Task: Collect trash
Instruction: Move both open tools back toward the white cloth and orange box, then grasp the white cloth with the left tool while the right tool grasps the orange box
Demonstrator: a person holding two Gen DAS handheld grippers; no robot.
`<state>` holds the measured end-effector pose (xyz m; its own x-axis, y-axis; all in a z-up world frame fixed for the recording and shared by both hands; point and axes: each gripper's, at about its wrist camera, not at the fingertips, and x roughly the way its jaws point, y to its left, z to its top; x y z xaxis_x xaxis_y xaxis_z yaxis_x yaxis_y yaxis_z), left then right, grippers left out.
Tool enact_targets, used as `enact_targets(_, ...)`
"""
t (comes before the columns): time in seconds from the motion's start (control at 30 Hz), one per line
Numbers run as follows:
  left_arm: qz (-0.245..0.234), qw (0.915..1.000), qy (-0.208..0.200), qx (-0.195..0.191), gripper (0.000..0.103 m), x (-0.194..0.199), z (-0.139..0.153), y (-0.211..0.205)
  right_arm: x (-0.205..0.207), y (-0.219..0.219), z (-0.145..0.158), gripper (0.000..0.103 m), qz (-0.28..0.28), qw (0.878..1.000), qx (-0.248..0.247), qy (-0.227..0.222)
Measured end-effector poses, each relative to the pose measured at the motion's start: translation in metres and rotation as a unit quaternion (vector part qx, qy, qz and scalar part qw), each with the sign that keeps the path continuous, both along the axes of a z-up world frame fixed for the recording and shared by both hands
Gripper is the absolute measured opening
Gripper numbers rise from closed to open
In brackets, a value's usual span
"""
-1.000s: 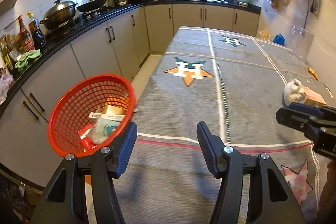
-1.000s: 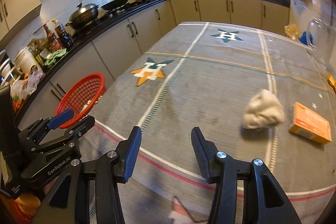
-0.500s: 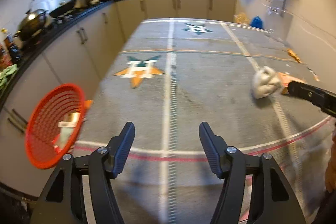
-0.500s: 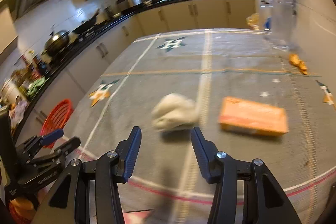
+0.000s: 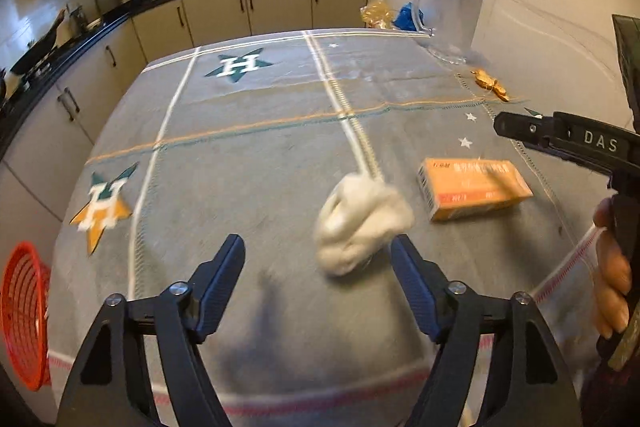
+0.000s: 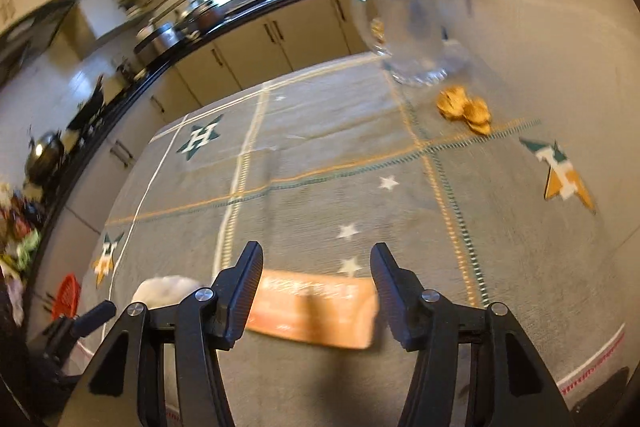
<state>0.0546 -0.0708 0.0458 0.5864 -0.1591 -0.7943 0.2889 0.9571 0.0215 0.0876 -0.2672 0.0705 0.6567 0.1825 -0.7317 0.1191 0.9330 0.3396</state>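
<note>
A crumpled white tissue wad [image 5: 362, 225] lies on the grey table cloth [image 5: 248, 163], just beyond the tips of my open, empty left gripper [image 5: 318, 259] and nearer its right finger. An orange carton [image 5: 474, 189] lies flat to its right. In the right wrist view my open, empty right gripper [image 6: 316, 277] hovers over that carton [image 6: 316, 309], which lies between its fingers; the tissue [image 6: 164, 289] sits at lower left. The red mesh basket [image 5: 24, 315] stands off the table's left edge. The right gripper also shows in the left wrist view [image 5: 560, 139].
Small orange peel scraps [image 6: 464, 109] lie near a clear glass jar [image 6: 412, 35] at the table's far right by the wall. A yellow bag [image 5: 376, 13] and a blue one [image 5: 408, 17] sit behind the jar. Kitchen counters with cabinets run along the left and back.
Both grippers swung right and forward, away from the basket. The tissue came close in front of the left gripper. The carton came between the right gripper's fingers. Both stayed open.
</note>
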Motion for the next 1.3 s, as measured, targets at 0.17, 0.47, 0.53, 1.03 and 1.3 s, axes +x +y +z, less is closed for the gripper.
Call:
enact_targets(0.17, -0.007, 0.9996, 0.008, 0.026, 0.072, 0.022, -0.015, -0.024, 0.018, -0.011, -0.023, 0.061, 0.001, 0.999, 0.021, 0.029)
enact_targets(0.47, 0.008, 0.9996, 0.018, 0.022, 0.031, 0.03, -0.025, -0.005, 0.002, 0.019, -0.032, 0.062, 0.104, 0.991, 0.062, 0.064)
enact_targets(0.53, 0.011, 0.9996, 0.018, 0.019, 0.029, 0.028, -0.025, 0.003, -0.007, 0.032, -0.031, 0.062, 0.132, 0.987, 0.056, 0.066)
enact_targets(1.03, 0.044, 0.9989, -0.008, -0.012, 0.029, -0.009, -0.008, 0.066, -0.042, 0.132, -0.033, 0.053, 0.24, 0.949, -0.205, 0.007)
enact_targets(1.3, 0.071, 0.9965, -0.038, -0.024, 0.029, -0.039, 0.01, 0.107, -0.056, 0.173, -0.012, 0.05, 0.267, 0.949, -0.167, -0.021)
